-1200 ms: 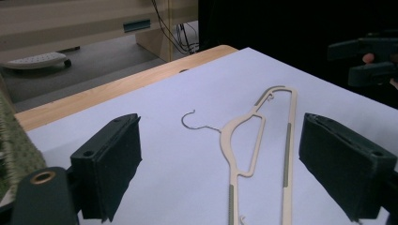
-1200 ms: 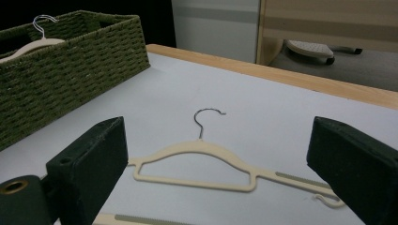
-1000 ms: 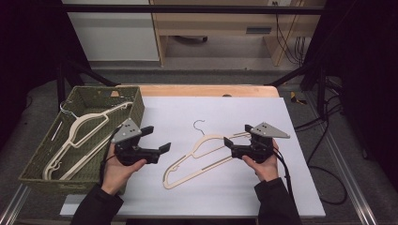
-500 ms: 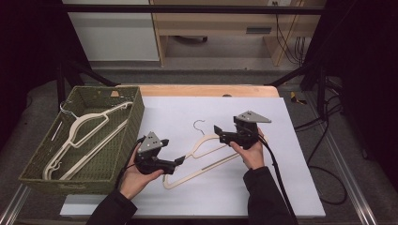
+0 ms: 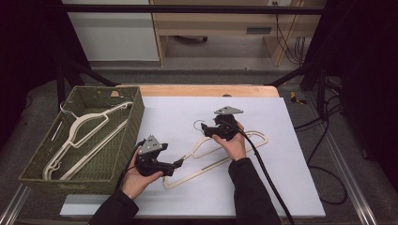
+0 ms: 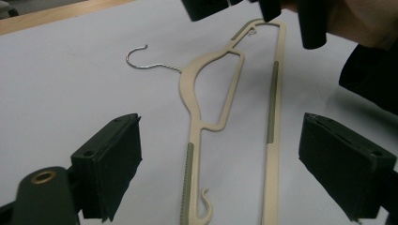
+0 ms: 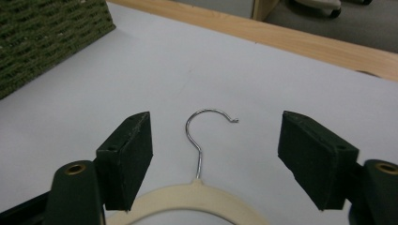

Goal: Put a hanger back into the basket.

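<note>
Hanger (image 5: pixel 220 154) lies flat on the white worktop (image 5: pixel 291 187), right of the basket (image 5: pixel 124 140). Left gripper (image 5: pixel 180 163) straddles its lower arm, jaws apart; right gripper (image 7: pixel 213 157), jaws closing but apart, frames the wire hook (image 7: pixel 204 129). Risk: thin hook slipping out, or 2 uneven grips twisting it.

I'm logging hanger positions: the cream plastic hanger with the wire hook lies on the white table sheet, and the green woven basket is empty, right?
Not quite: the green woven basket holds another cream hanger, as the high view shows. The cream plastic hanger with the wire hook does lie on the white table sheet.
</note>
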`<move>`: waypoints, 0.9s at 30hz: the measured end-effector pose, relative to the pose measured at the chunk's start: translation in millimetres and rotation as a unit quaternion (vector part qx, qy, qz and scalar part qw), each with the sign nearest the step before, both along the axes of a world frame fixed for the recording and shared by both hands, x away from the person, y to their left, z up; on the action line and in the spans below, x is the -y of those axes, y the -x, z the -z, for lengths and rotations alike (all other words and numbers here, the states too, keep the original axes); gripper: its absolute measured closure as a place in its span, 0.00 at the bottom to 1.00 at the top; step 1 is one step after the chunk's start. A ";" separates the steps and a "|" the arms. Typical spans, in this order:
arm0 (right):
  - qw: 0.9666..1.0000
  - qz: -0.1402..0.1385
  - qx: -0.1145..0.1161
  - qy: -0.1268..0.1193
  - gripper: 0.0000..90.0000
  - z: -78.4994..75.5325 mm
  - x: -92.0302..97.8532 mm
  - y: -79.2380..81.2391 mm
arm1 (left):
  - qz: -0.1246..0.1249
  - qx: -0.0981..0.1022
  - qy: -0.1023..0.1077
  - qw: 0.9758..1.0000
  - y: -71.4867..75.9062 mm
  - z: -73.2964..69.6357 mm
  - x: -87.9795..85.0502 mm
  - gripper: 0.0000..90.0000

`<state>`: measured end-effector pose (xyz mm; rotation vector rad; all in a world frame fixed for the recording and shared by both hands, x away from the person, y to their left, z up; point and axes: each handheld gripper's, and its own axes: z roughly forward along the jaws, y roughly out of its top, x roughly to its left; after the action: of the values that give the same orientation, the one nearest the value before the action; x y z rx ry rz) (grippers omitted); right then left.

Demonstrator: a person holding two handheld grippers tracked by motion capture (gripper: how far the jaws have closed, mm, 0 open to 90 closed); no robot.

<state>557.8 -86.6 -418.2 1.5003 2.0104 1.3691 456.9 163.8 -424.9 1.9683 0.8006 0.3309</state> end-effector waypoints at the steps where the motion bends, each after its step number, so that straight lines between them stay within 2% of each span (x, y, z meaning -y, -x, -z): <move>1: 1.000 -0.002 -0.005 0.004 0.32 3.0 -3.2 -3.0 | 0.001 -0.001 -0.001 1.000 -0.4 0.3 0.0 0.15; 2: 1.000 -0.004 -0.011 0.023 0.36 10.1 -9.4 -9.2 | 0.000 -0.001 -0.002 1.000 -0.5 0.8 0.4 0.15; 3: 1.000 -0.004 -0.011 0.023 0.36 10.1 -9.4 -9.2 | 0.000 -0.001 -0.003 1.000 -0.6 1.1 0.4 0.15; 5: 0.999 -0.009 -0.014 0.042 0.40 17.5 -14.0 -15.3 | -0.001 -0.001 -0.003 1.000 -0.9 1.5 0.1 0.15; 8: 0.998 -0.013 -0.031 0.046 0.48 26.3 -18.1 -22.6 | -0.002 -0.002 -0.004 1.000 -1.7 2.0 -0.3 0.15; 10: 0.997 -0.022 -0.039 0.063 0.55 35.0 -20.6 -28.2 | -0.003 -0.004 -0.006 1.000 -2.3 2.9 -0.3 0.15; 17: 0.995 -0.028 -0.055 0.077 0.70 47.0 -22.7 -34.0 | -0.004 -0.005 -0.006 1.000 -3.0 3.3 -1.3 0.15; 22: 0.994 -0.034 -0.056 0.087 0.75 51.9 -24.8 -34.4 | -0.003 -0.007 -0.006 1.000 -3.5 4.4 -0.4 0.15; 25: 0.993 -0.034 -0.054 0.102 0.79 55.4 -27.5 -33.8 | -0.003 -0.007 -0.010 1.000 -4.3 5.6 0.7 0.15; 26: 0.992 -0.041 -0.056 0.103 0.84 54.9 -28.2 -33.0 | -0.002 -0.009 -0.010 1.000 -5.3 6.3 1.5 0.16; 27: 0.992 -0.035 -0.057 0.107 0.87 54.8 -30.2 -32.7 | -0.002 -0.009 -0.010 1.000 -5.3 6.3 1.5 0.16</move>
<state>590.5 -56.4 -472.9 1.4538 2.2185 1.0718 462.2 162.3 -431.1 1.9899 0.8152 0.3254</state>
